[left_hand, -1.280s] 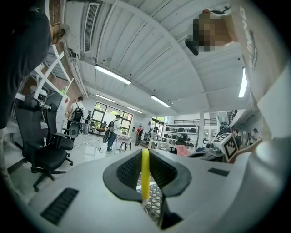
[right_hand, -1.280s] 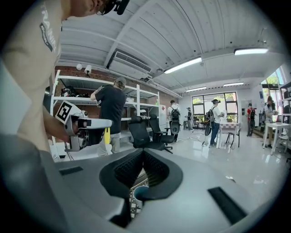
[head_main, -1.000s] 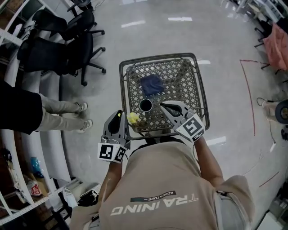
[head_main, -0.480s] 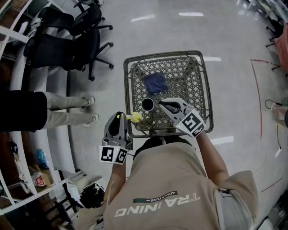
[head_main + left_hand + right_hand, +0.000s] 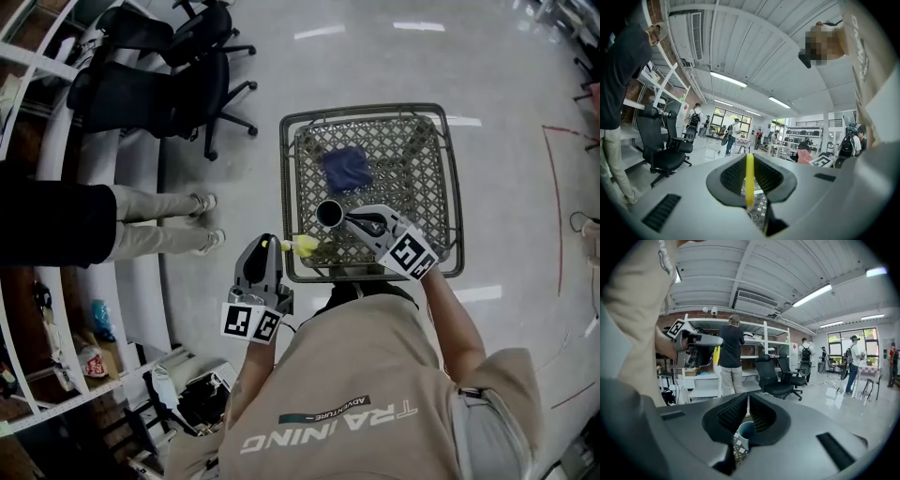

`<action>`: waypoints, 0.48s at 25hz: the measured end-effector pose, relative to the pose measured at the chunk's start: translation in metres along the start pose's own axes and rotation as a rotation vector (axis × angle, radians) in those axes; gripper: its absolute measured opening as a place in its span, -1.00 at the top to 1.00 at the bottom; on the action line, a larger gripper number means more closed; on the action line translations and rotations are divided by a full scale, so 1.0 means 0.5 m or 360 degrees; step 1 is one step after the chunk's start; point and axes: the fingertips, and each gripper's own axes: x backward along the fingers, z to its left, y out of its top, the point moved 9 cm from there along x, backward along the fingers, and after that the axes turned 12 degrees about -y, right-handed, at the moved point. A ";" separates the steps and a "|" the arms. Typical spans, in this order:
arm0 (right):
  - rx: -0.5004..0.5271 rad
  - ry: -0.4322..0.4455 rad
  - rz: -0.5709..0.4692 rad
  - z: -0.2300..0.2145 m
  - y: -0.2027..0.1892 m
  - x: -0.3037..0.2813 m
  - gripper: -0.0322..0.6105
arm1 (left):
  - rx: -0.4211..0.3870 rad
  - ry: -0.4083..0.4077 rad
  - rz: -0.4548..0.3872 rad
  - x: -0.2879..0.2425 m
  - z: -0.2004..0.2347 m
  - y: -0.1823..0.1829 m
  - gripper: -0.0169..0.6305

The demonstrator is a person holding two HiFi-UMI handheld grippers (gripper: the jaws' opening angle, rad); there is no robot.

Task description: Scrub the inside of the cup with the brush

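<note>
A dark cup (image 5: 330, 214) stands upright on the wire-mesh table (image 5: 375, 274), near its front edge. Right beside the cup's rim is my right gripper (image 5: 349, 218), shut, with nothing seen between its jaws. In the right gripper view the cup (image 5: 744, 433) shows just below that gripper's tips (image 5: 748, 401). My left gripper (image 5: 272, 246) hovers off the table's near-left corner, shut on a yellow brush (image 5: 305, 246) that points toward the cup. In the left gripper view the brush handle (image 5: 749, 180) is a yellow strip pinched between the jaws (image 5: 749, 164).
A blue cloth (image 5: 345, 169) lies on the mesh behind the cup. A person (image 5: 141, 225) stands to the left of the table. Black office chairs (image 5: 159, 84) are at the far left, with shelving (image 5: 37, 309) along the left wall.
My right gripper has come down and closer to the cup's rim. The left gripper with the brush has stayed by the table's near-left corner. The head view has shifted.
</note>
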 end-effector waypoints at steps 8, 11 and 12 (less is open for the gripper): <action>-0.0017 0.0120 0.0206 0.023 -0.122 -0.029 0.20 | 0.0017 0.0028 0.0016 0.027 0.002 -0.006 0.79; 0.0051 0.0122 0.0317 0.030 -0.168 -0.066 -0.05 | 0.0021 0.0050 0.0021 0.041 0.012 0.011 0.79; 0.0056 0.0123 0.0330 0.032 -0.179 -0.080 -0.10 | 0.0023 0.0057 0.0022 0.047 0.016 0.015 0.79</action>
